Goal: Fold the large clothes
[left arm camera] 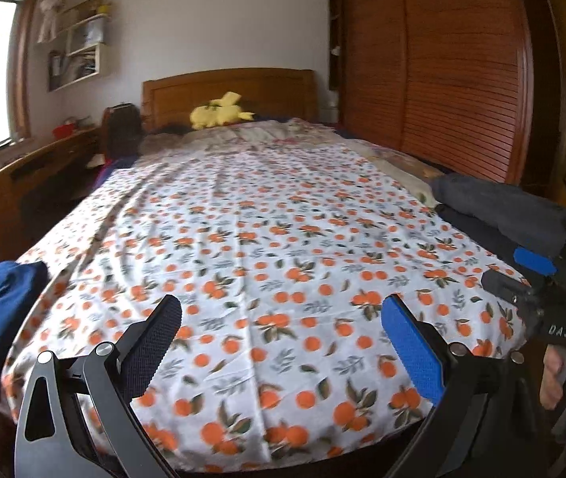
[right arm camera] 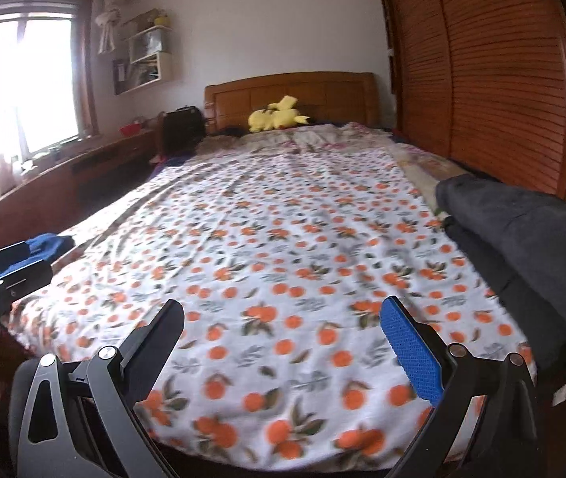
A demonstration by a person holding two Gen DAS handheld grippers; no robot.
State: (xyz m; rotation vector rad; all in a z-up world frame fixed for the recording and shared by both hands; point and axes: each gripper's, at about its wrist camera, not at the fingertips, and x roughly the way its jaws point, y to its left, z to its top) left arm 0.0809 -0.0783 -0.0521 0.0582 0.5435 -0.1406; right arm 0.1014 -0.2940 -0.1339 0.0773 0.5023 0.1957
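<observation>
A blue garment (left arm camera: 0,310) lies bunched at the bed's left edge, also visible in the right wrist view as the blue garment (right arm camera: 49,241). Dark grey and black clothes (left arm camera: 502,207) are piled at the bed's right edge, and these dark clothes (right arm camera: 521,239) fill the right of the right wrist view. My left gripper (left arm camera: 283,312) hovers open over the near end of the bed, holding nothing. My right gripper (right arm camera: 283,308) is open and empty too, above the same end. Each shows in the other's view: right gripper (left arm camera: 518,273), left gripper (right arm camera: 24,263).
The bed carries a white sheet with orange fruit print (left arm camera: 263,219), wide and flat between the two piles. A yellow plush toy (left arm camera: 221,113) lies by the wooden headboard (left arm camera: 227,87). A slatted wardrobe (left arm camera: 442,79) stands to the right, a desk (left arm camera: 24,167) and window to the left.
</observation>
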